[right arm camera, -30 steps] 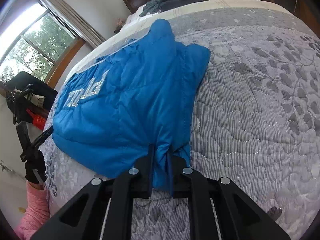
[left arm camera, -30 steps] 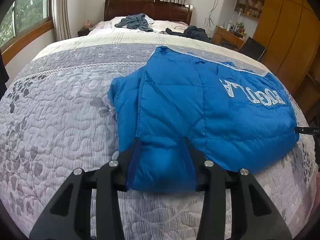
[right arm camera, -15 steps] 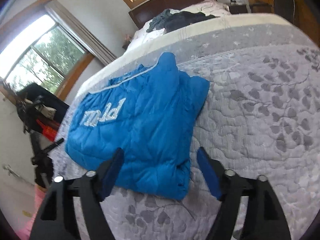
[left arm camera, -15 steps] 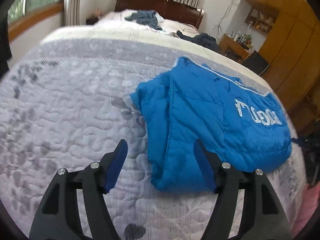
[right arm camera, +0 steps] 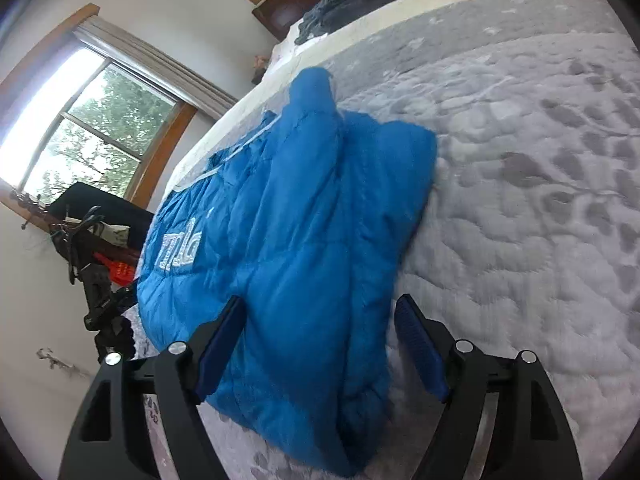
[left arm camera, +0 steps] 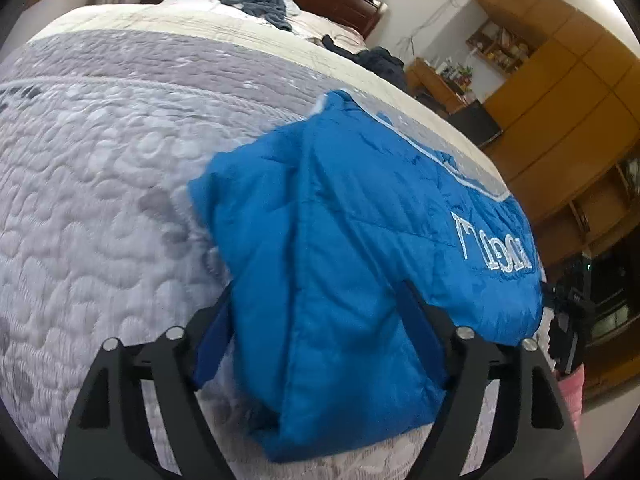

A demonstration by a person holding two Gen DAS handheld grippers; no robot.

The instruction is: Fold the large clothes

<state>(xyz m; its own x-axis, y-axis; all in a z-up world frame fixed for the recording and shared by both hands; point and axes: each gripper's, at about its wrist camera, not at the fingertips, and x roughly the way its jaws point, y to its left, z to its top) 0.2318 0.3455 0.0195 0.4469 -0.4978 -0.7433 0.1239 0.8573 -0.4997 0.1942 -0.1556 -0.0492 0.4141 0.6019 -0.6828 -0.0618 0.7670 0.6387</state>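
Now both grippers (left arm camera: 316,332) (right arm camera: 320,340) released, straddling folded jacket (left arm camera: 360,220) edge; quilt (left arm camera: 100,160) alongside bare.

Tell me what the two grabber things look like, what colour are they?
The left gripper and the right gripper look alike: black angular plastic arms with triangular cut-outs, round silver bolts at the joints, and two fingers lined with dark blue ribbed pads. No cables show. A pink sleeve peeks in at the edge.

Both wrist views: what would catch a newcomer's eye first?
A bright blue jacket, folded, lies on the grey quilt, white lettering across it. Both tongs, left and right, stand open around its near edge. Dark clothes are heaped by the headboard.
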